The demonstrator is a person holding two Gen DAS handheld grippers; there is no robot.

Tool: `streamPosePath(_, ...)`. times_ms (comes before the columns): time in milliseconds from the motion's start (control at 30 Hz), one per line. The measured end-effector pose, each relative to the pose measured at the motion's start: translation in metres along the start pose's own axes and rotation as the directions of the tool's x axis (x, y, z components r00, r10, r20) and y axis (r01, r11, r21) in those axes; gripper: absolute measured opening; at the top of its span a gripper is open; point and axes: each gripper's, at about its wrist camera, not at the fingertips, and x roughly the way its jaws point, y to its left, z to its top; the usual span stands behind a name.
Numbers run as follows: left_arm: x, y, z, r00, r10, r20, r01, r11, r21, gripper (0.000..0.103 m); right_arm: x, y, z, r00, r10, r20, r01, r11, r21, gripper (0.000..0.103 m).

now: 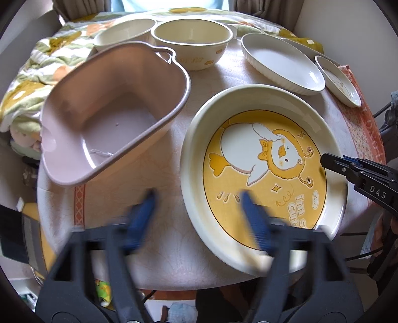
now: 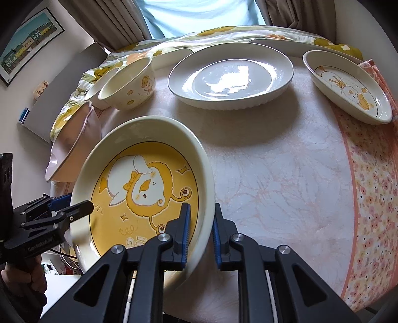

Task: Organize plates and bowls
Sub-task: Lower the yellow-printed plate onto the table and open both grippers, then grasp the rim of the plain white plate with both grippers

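Right wrist view, right claw [image 2: 201,232] pinching 1 duck plate [image 2: 139,181] rim, left claw [image 1: 196,218] spread, 2 bowls [image 2: 129,87].

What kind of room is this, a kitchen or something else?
Probably a lived-in home room, not a kitchen: a framed picture on the wall, curtains at a window, and a clothed table beside a floral blanket.

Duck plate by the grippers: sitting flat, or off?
Off. The duck plate is tilted, its right rim raised between the right gripper fingers, its left side low. The left gripper is open, not gripping it. No chips or spills show.
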Motion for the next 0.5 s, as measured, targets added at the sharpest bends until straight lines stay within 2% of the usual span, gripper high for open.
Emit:
streamPosePath(67,-0.008,-0.002,-0.001,0.999,0.000,0.037,0.000,1.000,0.010,0.095,-0.003,0.000,-0.001,1.000,-0.009,0.015,0.009,1.000,-0.001,0.036)
streamPosePath(133,-0.011,-0.005,-0.001,0.999,0.010,0.034,-0.011,1.000,0.023,0.096,-0.009,-0.001,-0.001,0.999,-0.023,0.044,0.023,1.000,0.005,0.098)
streamPosePath(167,-0.013,-0.005,-0.001,0.999,0.019,0.029,-0.020,0.999,0.029,0.096,-0.013,-0.002,-0.001,0.998,-0.032,0.062,0.032,0.999,0.006,0.103)
streamPosePath(233,-0.024,-0.006,0.000,0.999,0.018,0.039,-0.019,0.999,0.027,0.096,-0.022,-0.001,-0.001,0.994,-0.061,0.096,0.061,0.998,-0.004,0.103)
streamPosePath(267,-0.034,-0.005,0.002,0.997,-0.027,0.072,0.026,1.000,0.015,0.096,-0.027,0.001,0.000,0.992,-0.078,0.104,0.080,0.997,-0.014,0.103)
streamPosePath(333,-0.059,-0.003,0.008,0.991,-0.066,0.119,0.066,0.998,0.003,0.096,-0.041,0.004,0.004,0.988,-0.097,0.121,0.102,0.994,-0.036,0.103)
streamPosePath(433,-0.095,-0.004,0.025,0.978,-0.082,0.190,0.083,0.997,0.004,0.096,-0.072,0.011,0.014,0.977,-0.107,0.186,0.118,0.992,-0.045,0.103)
streamPosePath(500,-0.119,-0.007,0.038,0.964,-0.097,0.247,0.098,0.995,0.010,0.098,-0.094,0.016,0.025,0.967,-0.093,0.236,0.112,0.991,-0.069,0.103)
